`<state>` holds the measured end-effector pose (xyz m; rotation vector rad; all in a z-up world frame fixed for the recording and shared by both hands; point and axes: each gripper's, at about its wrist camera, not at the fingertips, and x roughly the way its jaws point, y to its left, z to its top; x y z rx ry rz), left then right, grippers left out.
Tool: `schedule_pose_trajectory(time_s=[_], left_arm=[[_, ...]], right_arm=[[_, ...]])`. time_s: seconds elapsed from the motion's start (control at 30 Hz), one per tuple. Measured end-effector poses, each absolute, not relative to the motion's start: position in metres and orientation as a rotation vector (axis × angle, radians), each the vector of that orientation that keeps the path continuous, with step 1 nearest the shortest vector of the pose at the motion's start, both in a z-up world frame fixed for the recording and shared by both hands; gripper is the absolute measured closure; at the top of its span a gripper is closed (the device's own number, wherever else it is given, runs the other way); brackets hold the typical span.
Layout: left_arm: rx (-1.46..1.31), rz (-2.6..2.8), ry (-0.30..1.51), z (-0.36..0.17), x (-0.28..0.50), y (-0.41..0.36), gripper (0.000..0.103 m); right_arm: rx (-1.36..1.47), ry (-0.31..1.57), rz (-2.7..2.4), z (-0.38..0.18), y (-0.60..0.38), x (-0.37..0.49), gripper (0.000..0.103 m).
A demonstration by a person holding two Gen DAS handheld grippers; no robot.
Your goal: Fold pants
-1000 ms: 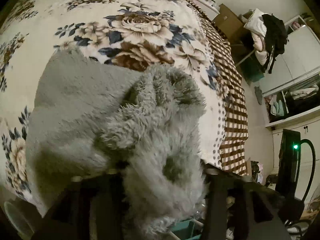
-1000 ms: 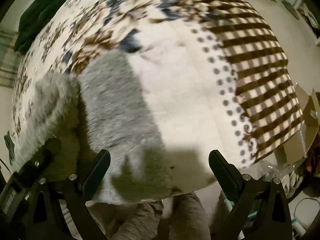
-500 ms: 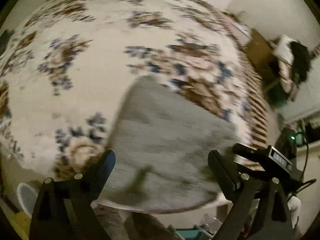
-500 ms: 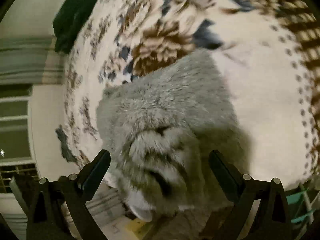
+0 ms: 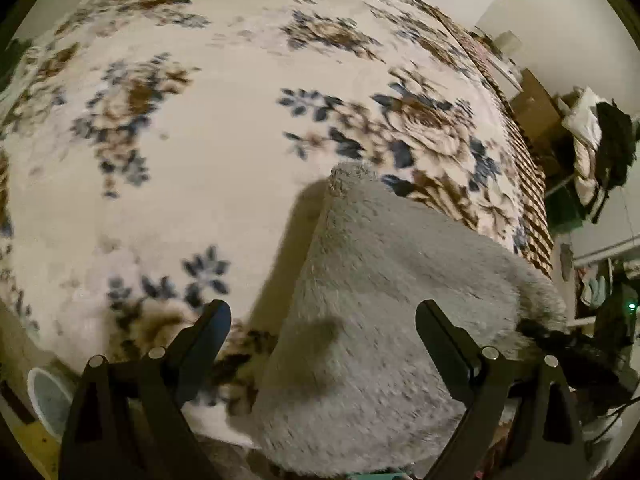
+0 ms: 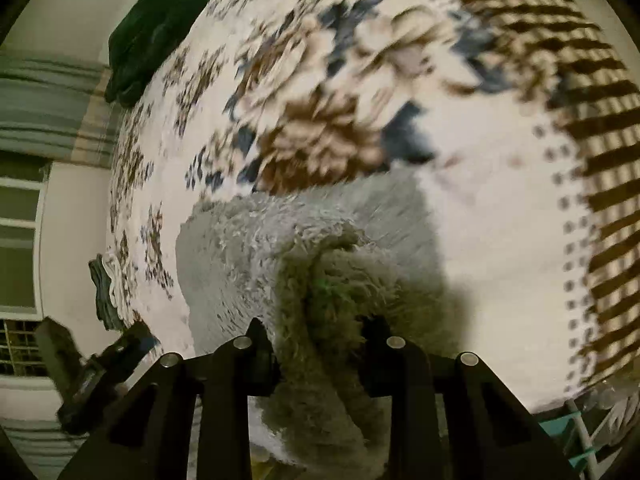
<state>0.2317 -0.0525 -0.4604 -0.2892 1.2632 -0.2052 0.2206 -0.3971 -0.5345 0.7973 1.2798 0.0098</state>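
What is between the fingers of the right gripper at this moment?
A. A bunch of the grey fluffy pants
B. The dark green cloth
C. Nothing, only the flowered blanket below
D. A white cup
A: in the right wrist view, the right gripper has its jaws closing, with a bunch of the grey fluffy pants pinched between them.

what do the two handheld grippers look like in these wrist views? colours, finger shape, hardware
Both alike: the left gripper and right gripper are matte black with angular, wedge-shaped fingers that taper toward the tips. Round silver bolt heads mark the finger linkages, with triangular cut-outs in the black frame below. No cables, labels or sleeves show on either.
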Motion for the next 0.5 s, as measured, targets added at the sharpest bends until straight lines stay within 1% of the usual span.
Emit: schedule_pose_trajectory(time_s=[0.23, 0.4, 0.43, 0.47, 0.5], left_arm=[[-0.276, -0.318, 1.310, -0.489, 0.274, -0.101, 0.009], [-0.241, -0.364, 1.344, -0.508, 0.304, -0.123, 0.009], [-0.225, -0.367, 1.358, -0.514, 0.309, -0.128, 0.009], [-0.220, -0.373, 1.366, -0.517, 0.312, -0.130, 0.009], [-0.212, -0.379, 1.374, -0.521, 0.314, -0.133, 0.009]], right_arm=[[0.853, 1.273, -0.092, -0.533, -0.456, 0.199, 0.073], [0.854, 1.324, -0.191, -0.564, -0.482, 0.187, 0.072], [0.837, 1.349, -0.212, -0.574, -0.482, 0.188, 0.070], [0.832, 1.385, -0.235, -0.588, -0.485, 0.187, 0.065], [0.846, 1.425, -0.256, -0.604, -0.488, 0.185, 0.055]])
